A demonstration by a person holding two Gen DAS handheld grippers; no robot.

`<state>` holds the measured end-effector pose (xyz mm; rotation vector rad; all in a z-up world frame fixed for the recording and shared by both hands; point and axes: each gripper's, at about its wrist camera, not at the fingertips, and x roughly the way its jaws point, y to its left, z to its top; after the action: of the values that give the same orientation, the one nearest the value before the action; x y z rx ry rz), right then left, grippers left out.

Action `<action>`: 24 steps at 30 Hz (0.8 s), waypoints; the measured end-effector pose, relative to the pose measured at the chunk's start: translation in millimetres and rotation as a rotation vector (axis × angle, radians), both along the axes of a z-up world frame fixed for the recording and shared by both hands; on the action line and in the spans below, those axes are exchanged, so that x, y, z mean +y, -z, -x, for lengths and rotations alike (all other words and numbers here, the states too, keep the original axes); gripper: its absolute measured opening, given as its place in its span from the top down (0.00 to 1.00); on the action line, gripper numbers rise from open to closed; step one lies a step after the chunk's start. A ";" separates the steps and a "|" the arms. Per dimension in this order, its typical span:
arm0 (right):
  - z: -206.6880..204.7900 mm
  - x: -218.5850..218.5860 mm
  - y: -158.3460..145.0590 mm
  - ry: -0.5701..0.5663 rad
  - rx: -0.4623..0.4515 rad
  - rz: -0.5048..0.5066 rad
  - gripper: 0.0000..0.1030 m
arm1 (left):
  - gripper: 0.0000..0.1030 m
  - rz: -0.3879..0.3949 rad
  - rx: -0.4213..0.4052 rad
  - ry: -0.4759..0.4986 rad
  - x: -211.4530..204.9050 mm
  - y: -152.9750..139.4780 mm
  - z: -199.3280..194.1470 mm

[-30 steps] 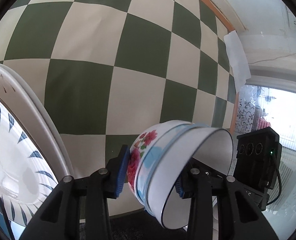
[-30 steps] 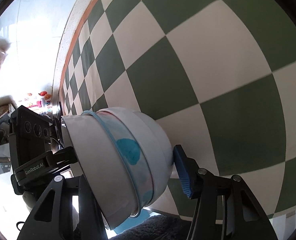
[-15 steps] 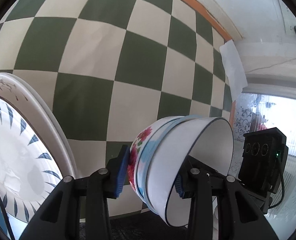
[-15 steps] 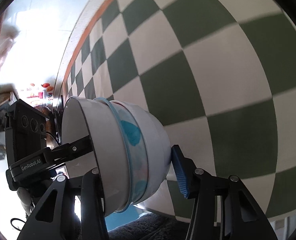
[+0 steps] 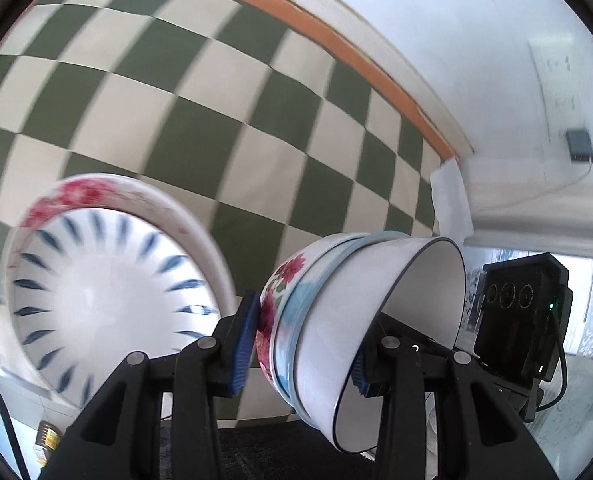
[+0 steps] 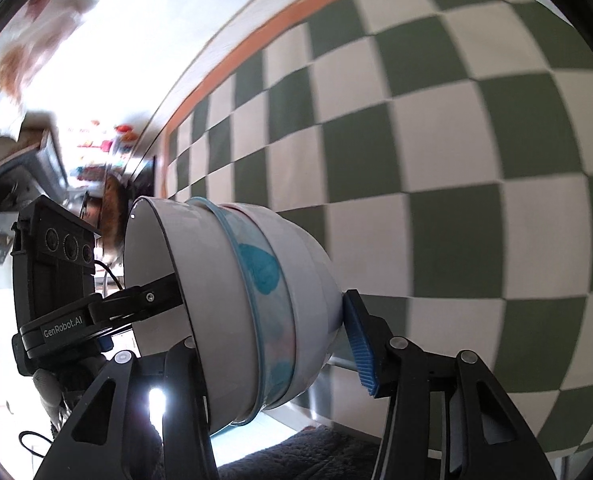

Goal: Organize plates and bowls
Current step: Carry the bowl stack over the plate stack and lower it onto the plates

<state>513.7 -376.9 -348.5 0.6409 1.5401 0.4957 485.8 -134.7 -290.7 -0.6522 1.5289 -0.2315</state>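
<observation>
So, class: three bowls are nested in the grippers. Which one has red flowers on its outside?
The outermost bowl, pressed against the left gripper's blue pad. The middle bowl shows light blue; the innermost bowl is plain white with a dark rim.

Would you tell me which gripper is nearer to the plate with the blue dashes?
Left. The left gripper has the plate close beside its finger; the right gripper's view does not show it.

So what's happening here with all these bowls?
A person is tidying dishes with two hand-held tools. Both the left tool and the right tool are clamped on one nested stack of white bowls, held tipped on its side above the green-and-white checkered surface. A white plate with blue dashes lies nearby.
</observation>
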 end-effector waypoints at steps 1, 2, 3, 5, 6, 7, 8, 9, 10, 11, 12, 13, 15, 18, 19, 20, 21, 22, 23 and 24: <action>-3.9 11.1 -3.1 -0.023 -0.005 -0.003 0.51 | 0.66 -0.002 -0.002 -0.021 10.0 -1.8 2.1; -6.5 19.4 -4.6 -0.037 -0.005 -0.007 0.51 | 0.66 -0.003 -0.005 -0.040 20.5 -2.8 4.5; -9.5 28.2 -5.5 -0.052 -0.004 -0.011 0.51 | 0.66 -0.005 -0.004 -0.056 28.8 -3.1 6.5; -12.5 49.5 -7.3 -0.089 -0.010 -0.011 0.51 | 0.66 -0.007 -0.004 -0.087 44.9 -3.8 11.8; -13.7 59.1 -8.1 -0.106 -0.012 -0.012 0.51 | 0.66 -0.009 -0.005 -0.099 53.7 -4.0 14.7; -14.4 68.9 -8.3 -0.122 -0.011 -0.014 0.51 | 0.66 -0.010 -0.003 -0.123 64.8 -3.4 18.7; -15.6 77.2 -8.0 -0.136 -0.011 -0.015 0.51 | 0.66 -0.011 -0.003 -0.135 72.4 -2.8 21.2; -16.6 88.1 -7.6 -0.156 -0.010 -0.017 0.51 | 0.66 -0.013 -0.003 -0.143 77.9 -2.1 23.1; -17.7 98.1 -6.0 -0.168 -0.009 -0.018 0.51 | 0.66 -0.014 0.001 -0.161 87.2 0.0 26.7; -16.4 106.6 -4.4 -0.180 -0.008 -0.019 0.51 | 0.66 -0.015 0.005 -0.170 92.2 1.2 28.2; -16.2 114.8 -3.3 -0.193 -0.006 -0.018 0.51 | 0.66 -0.016 0.009 -0.181 99.5 4.0 31.1; -16.0 123.0 -1.6 -0.206 -0.006 -0.016 0.51 | 0.66 -0.017 0.011 -0.189 104.3 5.8 32.8; -15.2 139.3 1.1 -0.232 -0.006 -0.011 0.51 | 0.66 -0.014 0.019 -0.206 113.0 10.6 35.9; -13.6 155.1 9.1 -0.262 -0.007 -0.003 0.51 | 0.66 -0.004 0.033 -0.231 124.5 20.4 42.2; -13.1 160.9 12.0 -0.269 -0.007 0.002 0.51 | 0.66 -0.001 0.036 -0.231 126.3 23.2 43.6; -12.1 163.8 13.9 -0.274 -0.007 0.006 0.51 | 0.66 0.002 0.038 -0.231 128.4 23.7 45.4; -11.5 166.8 15.8 -0.278 -0.007 0.010 0.51 | 0.66 0.007 0.042 -0.233 130.3 26.8 47.2; -10.7 170.1 18.1 -0.282 -0.008 0.014 0.51 | 0.66 0.011 0.046 -0.233 131.3 30.1 48.4; -10.4 173.9 20.5 -0.282 -0.007 0.017 0.51 | 0.66 0.013 0.050 -0.229 132.6 32.1 49.3; -8.9 175.2 22.3 -0.282 -0.005 0.022 0.51 | 0.66 0.014 0.051 -0.226 133.1 33.4 49.3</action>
<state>522.6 -201.7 -370.9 0.4061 1.6377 0.6907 436.5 -1.6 -324.1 -0.8410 1.4886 -0.0547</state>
